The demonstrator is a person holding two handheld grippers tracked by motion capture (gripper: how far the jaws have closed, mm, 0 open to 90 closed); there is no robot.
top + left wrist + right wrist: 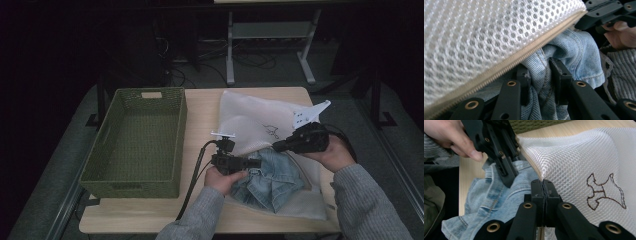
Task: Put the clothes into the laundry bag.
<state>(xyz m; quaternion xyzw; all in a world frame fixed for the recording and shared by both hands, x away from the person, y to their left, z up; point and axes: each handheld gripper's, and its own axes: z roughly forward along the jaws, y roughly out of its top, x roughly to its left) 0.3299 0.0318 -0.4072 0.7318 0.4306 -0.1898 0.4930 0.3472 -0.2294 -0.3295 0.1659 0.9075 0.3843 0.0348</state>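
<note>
A white mesh laundry bag (pixel 250 122) lies on the right half of the table, its zipped mouth facing the person. A light blue denim garment (pixel 272 182) spills out of that mouth. My left gripper (pixel 256 163) is shut on a fold of the denim (pixel 579 47), just under the bag's zipper edge (pixel 524 53). The fold is pinched between the jaws of the left gripper (pixel 539 71). My right gripper (pixel 276 146) is shut on the bag's mouth edge and holds it lifted. In the right gripper view its jaws (pixel 543 185) meet on the mesh (pixel 574 162), with the denim (pixel 499 197) below.
An olive woven basket (pixel 145 92) with nothing in it stands on the left half of the wooden table (pixel 200 115). A brown embroidered dog outline (pixel 604 191) marks the bag. Desk legs and cables stand on the dark floor behind the table.
</note>
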